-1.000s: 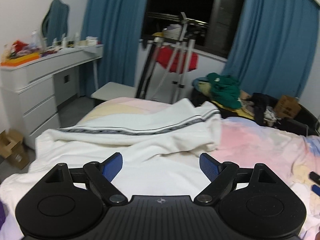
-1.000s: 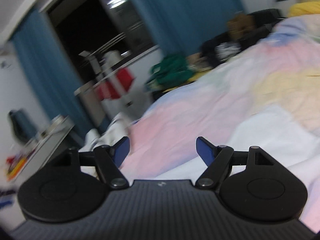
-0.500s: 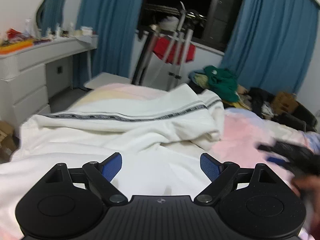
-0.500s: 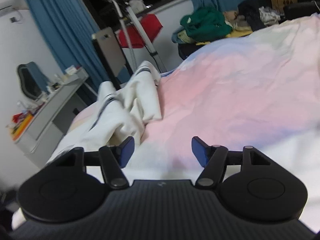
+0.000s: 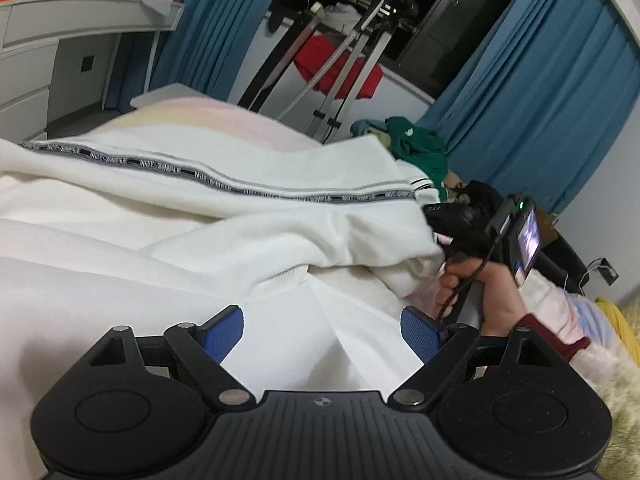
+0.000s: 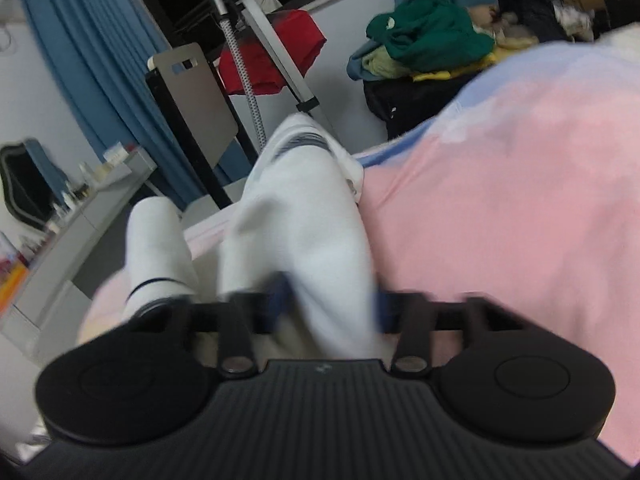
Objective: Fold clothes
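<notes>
From the left wrist view, the left hand-held gripper (image 5: 322, 330) hovers low over a white garment (image 5: 168, 216) spread across the bed (image 5: 208, 118), its blue pads (image 5: 222, 334) spread wide apart with nothing between them; the garment has a grey-and-black lettered stripe (image 5: 224, 184) running along a folded-over upper layer; at the right edge of that layer a person's hand (image 5: 480, 292), with a dark red cuff at the wrist, grips the handle of the right hand-held gripper (image 5: 452, 220), whose front end meets the bunched cloth, though its fingers are hidden by the cloth here; behind the bed stand blue curtains (image 5: 540, 100), a metal drying rack (image 5: 348, 52) with a red cloth (image 5: 340, 70) on it, a white desk (image 5: 60, 40) carrying small bottles, and a pile of clothes topped by a green garment (image 5: 420, 148).

From the right wrist view, which is motion-blurred, the right hand-held gripper (image 6: 326, 312) has a thick fold of the white garment (image 6: 304, 220) running between its blue pads (image 6: 280, 300), the pads drawn in against the cloth on both sides, so it is grasping the garment; the cloth rises away from the fingers toward a striped cuff (image 6: 304, 136); to the right lies the pink bedcover (image 6: 520, 220); beyond are the rack (image 6: 264, 40), the red cloth (image 6: 272, 64) and the green garment (image 6: 428, 32).
</notes>
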The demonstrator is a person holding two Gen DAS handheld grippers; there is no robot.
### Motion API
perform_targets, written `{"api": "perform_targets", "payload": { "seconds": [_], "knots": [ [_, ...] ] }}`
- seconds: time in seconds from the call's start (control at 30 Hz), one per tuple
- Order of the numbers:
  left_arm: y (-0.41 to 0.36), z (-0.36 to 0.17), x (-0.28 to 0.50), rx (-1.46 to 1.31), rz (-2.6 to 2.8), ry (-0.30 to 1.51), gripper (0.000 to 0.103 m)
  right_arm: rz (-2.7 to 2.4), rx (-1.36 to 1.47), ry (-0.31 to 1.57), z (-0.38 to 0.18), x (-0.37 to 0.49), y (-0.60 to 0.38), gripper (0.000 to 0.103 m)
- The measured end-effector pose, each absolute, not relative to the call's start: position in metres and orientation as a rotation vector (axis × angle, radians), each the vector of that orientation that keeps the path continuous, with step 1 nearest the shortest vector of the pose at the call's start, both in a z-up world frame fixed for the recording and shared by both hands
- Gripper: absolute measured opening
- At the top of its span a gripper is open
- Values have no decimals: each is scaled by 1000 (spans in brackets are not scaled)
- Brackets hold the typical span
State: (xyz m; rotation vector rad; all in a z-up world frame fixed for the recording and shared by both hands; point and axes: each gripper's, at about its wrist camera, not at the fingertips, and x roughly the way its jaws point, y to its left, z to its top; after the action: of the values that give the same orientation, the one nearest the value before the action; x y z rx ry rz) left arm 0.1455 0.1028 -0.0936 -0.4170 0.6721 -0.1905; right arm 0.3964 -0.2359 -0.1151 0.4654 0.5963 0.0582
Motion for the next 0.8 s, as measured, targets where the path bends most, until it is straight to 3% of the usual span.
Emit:
{"api": "perform_targets", "payload": {
  "seconds": [0.43,0.8],
  "knots": [
    [100,-76,114,-449,-208,634,87,-203,172,388,-1,291,-334,11],
    [80,-85,112,-399,-223,633,87,-155,-181,412,-75,243,-283,12]
  ]
}}
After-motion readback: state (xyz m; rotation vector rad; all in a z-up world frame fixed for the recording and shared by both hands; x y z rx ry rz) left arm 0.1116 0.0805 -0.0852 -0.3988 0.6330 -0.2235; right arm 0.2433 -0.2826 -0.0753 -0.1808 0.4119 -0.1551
